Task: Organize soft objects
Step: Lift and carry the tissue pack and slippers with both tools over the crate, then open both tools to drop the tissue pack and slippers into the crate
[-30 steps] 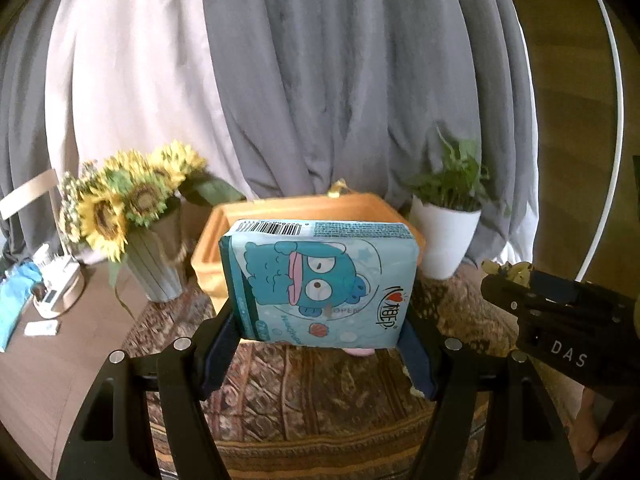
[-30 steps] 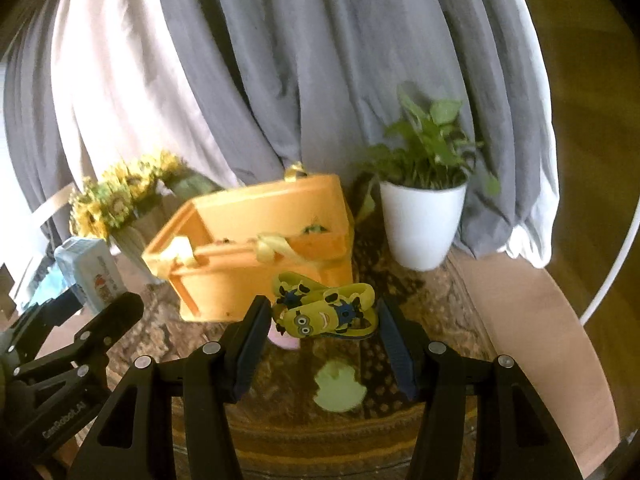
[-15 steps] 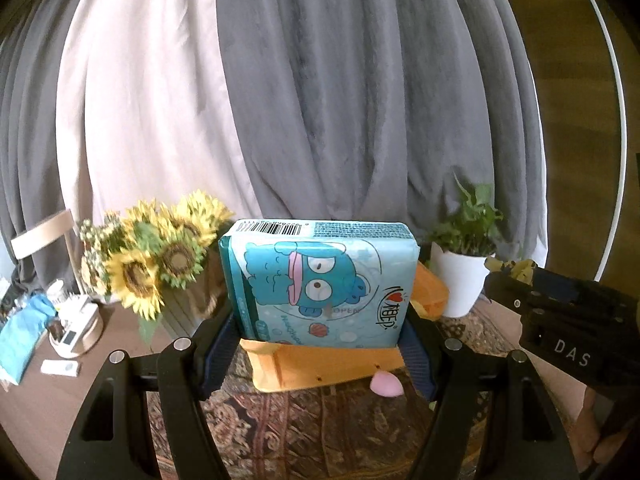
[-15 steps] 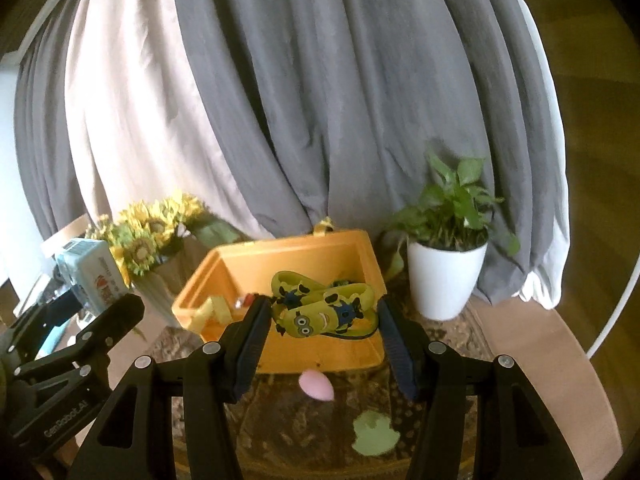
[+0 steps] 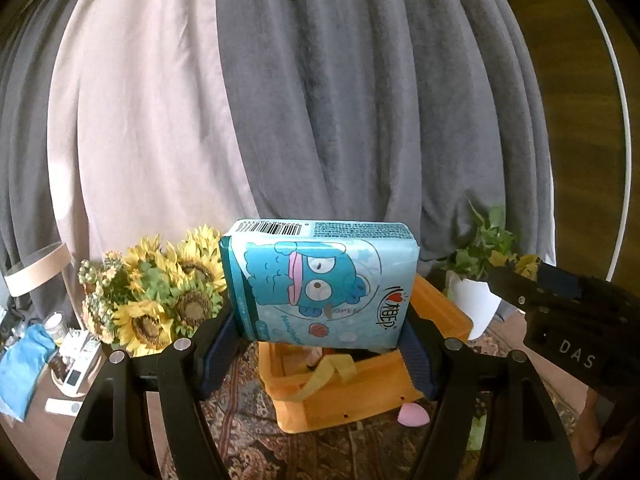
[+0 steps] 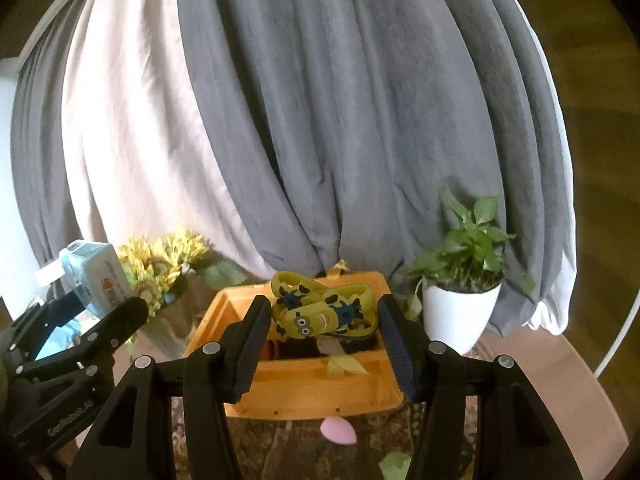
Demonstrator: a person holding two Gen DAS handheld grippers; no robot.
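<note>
The left gripper [image 5: 320, 320] clamps the blue tissue pack [image 5: 320, 284] at half width; the right gripper [image 6: 322, 320] pinches the yellow cartoon slippers [image 6: 324, 312] narrower; both hang above the orange bin [image 6: 312, 392], pink sponge [image 6: 338, 430] at its 6 o'clock; releasing early risks the pack catching the rim, or the two grippers colliding over the opening.

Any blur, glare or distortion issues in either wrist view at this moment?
Left wrist: sharp on the tissue pack, strong fisheye bending of the curtains, dark vignette corners. Right wrist: slight softness on the minion slippers, pale curtain panel brightly lit, same bending.
</note>
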